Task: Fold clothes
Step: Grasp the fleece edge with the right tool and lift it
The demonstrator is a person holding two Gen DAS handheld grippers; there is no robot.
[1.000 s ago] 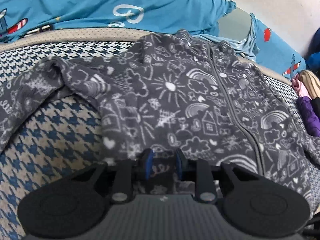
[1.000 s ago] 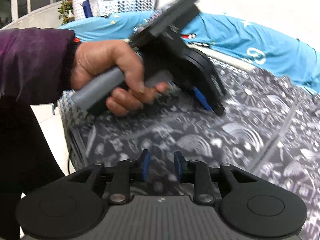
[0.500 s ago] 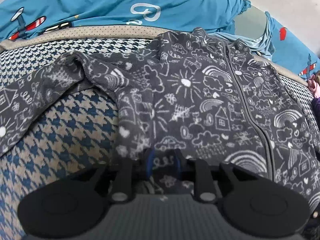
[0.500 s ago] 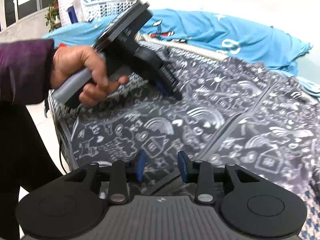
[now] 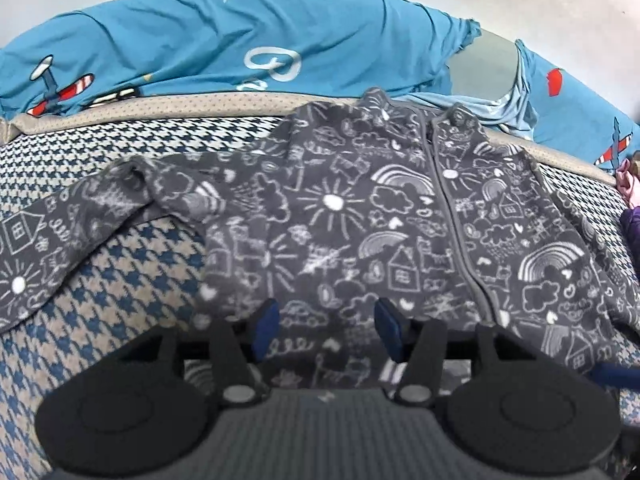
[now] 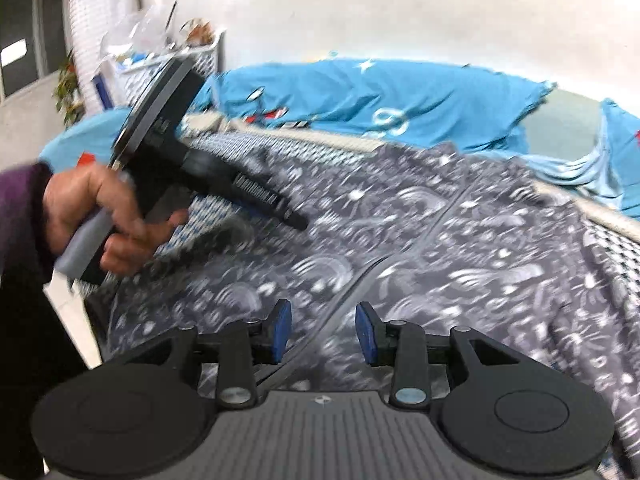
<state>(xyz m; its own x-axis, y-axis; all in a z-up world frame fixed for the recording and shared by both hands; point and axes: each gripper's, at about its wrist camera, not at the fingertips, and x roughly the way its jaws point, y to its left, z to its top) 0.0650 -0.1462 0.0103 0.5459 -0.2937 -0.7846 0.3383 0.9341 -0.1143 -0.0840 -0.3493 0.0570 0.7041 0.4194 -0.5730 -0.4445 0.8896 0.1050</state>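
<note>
A dark grey fleece zip jacket (image 5: 360,216) with white doodle prints lies spread front-up on a houndstooth cushion (image 5: 120,280). Its left sleeve (image 5: 60,248) trails off to the left. My left gripper (image 5: 327,326) is open and empty, just above the jacket's lower hem. My right gripper (image 6: 323,334) is open and empty over the jacket (image 6: 460,248), near the zip line. The right wrist view also shows the left gripper's body (image 6: 208,176) held in a hand over the jacket's left side; that view is blurred.
A blue sheet with aeroplane prints (image 5: 240,40) is bunched along the back of the cushion, against a white wall. A beige piped edge (image 5: 160,108) runs behind the jacket. A white basket and shelves (image 6: 172,60) stand far left in the right wrist view.
Both grippers have opened wider. The left gripper has drawn back and up from the hem, letting the jacket lie flat. The right gripper has swung right along the jacket.
</note>
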